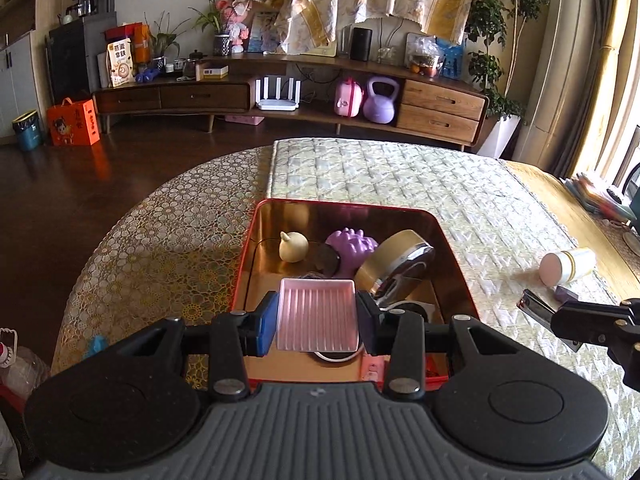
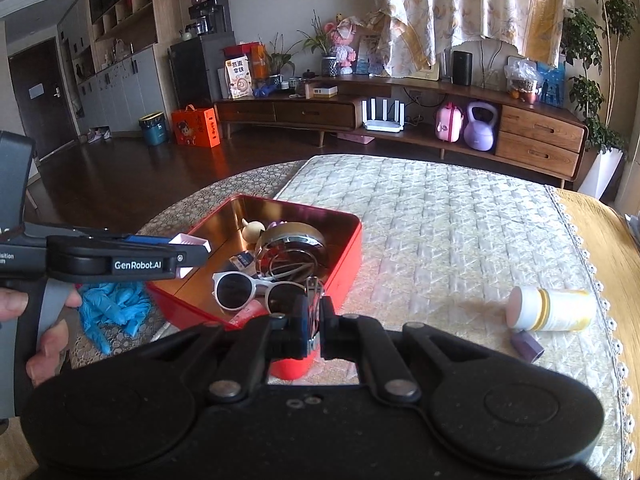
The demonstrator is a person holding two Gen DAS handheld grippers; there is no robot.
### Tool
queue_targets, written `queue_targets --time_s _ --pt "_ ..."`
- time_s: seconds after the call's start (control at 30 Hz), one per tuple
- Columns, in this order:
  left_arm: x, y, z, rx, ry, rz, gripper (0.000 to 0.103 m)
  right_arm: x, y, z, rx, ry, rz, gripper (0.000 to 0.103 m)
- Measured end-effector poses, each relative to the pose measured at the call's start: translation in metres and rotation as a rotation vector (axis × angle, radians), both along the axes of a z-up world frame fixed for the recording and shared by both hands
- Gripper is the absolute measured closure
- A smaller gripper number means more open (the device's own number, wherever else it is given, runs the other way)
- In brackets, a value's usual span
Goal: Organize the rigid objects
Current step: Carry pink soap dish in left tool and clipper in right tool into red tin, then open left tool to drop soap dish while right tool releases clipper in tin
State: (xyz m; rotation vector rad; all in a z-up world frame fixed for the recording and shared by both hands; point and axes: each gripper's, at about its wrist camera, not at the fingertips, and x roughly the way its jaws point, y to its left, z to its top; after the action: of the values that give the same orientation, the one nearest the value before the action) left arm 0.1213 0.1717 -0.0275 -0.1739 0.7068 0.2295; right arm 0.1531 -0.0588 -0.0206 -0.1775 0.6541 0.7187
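Left tongs (image 1: 317, 316) grip pink ridged tray (image 1: 316, 314) above red tin (image 1: 452, 248); right tongs (image 2: 315, 326) clamp nail clipper (image 1: 536, 307). Lower tray flat into tin, clear of sunglasses (image 2: 256, 290).

Home living room: sideboard (image 2: 400, 112), curtains (image 2: 472, 4), houseplants (image 2: 592, 60).
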Motion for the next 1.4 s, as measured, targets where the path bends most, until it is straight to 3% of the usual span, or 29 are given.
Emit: queue_targets --time_s 0.77,1.4 --pt "0.082 0.012 -0.030 0.057 0.094 0.012 0.063 0.019 0.065 -0.037 -0.043 0.071 0.156 0.098" --pt "0.098 0.007 -0.050 0.068 0.146 0.003 0.062 0.022 0.075 -0.052 -0.080 0.097 0.160 0.097"
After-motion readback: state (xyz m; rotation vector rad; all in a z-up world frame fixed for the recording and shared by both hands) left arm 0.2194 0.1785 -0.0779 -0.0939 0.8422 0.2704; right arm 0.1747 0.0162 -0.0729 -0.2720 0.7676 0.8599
